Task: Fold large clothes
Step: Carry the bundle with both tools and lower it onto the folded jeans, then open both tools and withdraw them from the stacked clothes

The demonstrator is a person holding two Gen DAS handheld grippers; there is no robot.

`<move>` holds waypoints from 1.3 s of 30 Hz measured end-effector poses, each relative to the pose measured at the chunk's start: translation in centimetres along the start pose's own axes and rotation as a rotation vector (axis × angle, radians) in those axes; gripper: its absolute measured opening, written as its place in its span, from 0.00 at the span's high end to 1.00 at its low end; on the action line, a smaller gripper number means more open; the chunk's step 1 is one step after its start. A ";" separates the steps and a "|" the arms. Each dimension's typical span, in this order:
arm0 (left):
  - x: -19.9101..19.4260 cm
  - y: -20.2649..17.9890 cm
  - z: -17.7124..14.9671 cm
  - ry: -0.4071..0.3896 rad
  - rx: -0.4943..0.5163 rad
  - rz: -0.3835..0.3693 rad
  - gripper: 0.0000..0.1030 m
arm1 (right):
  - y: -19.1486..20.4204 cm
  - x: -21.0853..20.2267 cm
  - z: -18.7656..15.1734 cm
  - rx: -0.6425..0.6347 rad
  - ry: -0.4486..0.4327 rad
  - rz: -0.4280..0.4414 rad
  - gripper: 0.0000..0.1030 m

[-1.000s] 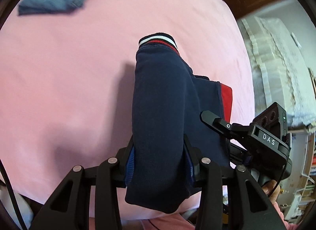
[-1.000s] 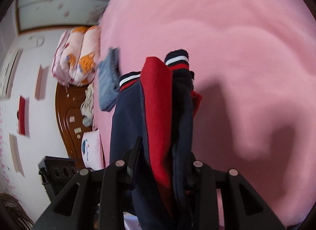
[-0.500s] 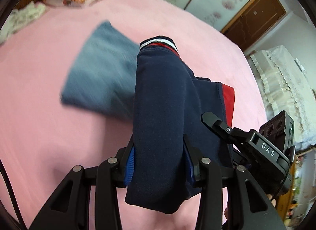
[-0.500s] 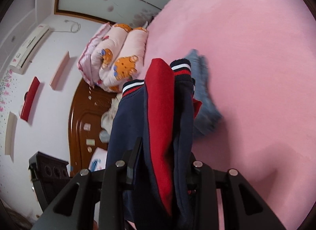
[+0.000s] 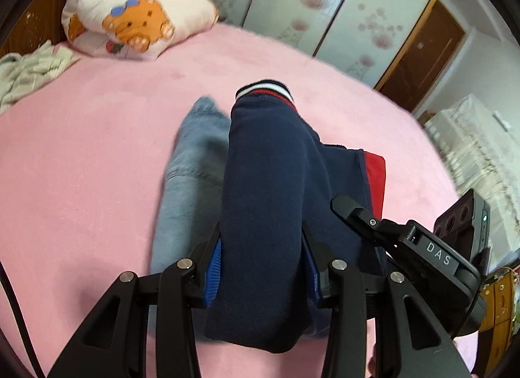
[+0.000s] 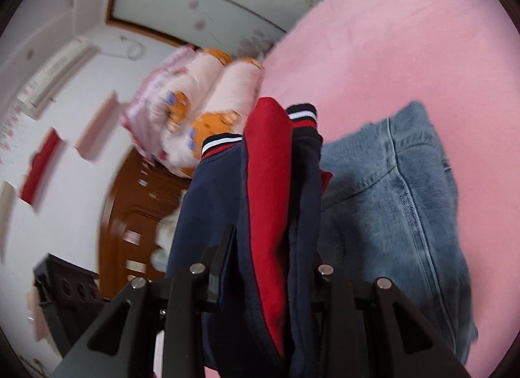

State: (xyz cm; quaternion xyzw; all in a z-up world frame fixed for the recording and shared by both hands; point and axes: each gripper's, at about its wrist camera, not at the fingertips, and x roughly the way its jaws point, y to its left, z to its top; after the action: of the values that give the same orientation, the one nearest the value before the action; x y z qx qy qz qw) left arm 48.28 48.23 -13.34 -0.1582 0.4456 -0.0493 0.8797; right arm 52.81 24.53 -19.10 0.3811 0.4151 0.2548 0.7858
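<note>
A folded navy jacket (image 5: 263, 183) with red panels and striped cuffs is held up off the pink bed (image 5: 81, 166) by both grippers. My left gripper (image 5: 261, 267) is shut on its navy fold. My right gripper (image 6: 273, 267) is shut on the red and navy layers of the jacket (image 6: 266, 189); it also shows at the right of the left wrist view (image 5: 422, 248). Folded light-blue jeans (image 5: 191, 166) lie on the bed right beneath the jacket and also show in the right wrist view (image 6: 396, 202).
A rolled cartoon-print quilt (image 5: 139, 10) lies at the head of the bed by the wooden headboard (image 6: 133, 215). A pale knitted garment (image 5: 29, 69) lies at the far left. Sliding wardrobe doors (image 5: 325, 4) stand beyond the bed.
Both grippers have carried the jacket across the bed toward the headboard. The jeans, far off a second ago, now lie directly under the jacket. Both grips are unchanged.
</note>
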 end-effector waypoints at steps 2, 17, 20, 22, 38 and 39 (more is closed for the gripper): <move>2.0 0.7 -0.8 0.038 -0.017 0.013 0.61 | -1.4 1.9 -0.1 0.041 0.065 -0.047 0.71; -2.7 -1.8 -7.8 -0.156 -0.065 0.299 0.36 | -1.5 -6.2 -2.9 -0.160 0.136 -0.223 0.36; -5.3 -3.1 -12.6 -0.140 -0.129 0.361 0.34 | -2.9 -12.5 -7.1 -0.132 0.111 -0.322 0.35; -6.4 -4.1 -15.8 -0.085 -0.166 0.387 0.34 | -4.5 -16.9 -10.2 -0.095 0.083 -0.388 0.35; -22.3 -23.6 -36.3 0.139 -0.192 0.388 0.39 | -12.6 -52.6 -25.1 0.029 0.099 -0.834 0.17; -23.3 -25.2 -36.6 0.135 -0.147 0.388 0.39 | -12.3 -54.4 -25.2 0.020 0.094 -0.828 0.17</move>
State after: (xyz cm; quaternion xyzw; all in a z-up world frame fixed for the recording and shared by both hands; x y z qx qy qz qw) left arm 6.49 21.10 -7.53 -0.1298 0.5280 0.1431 0.8270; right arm 3.96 -11.83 -13.37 0.1779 0.5711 -0.0697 0.7983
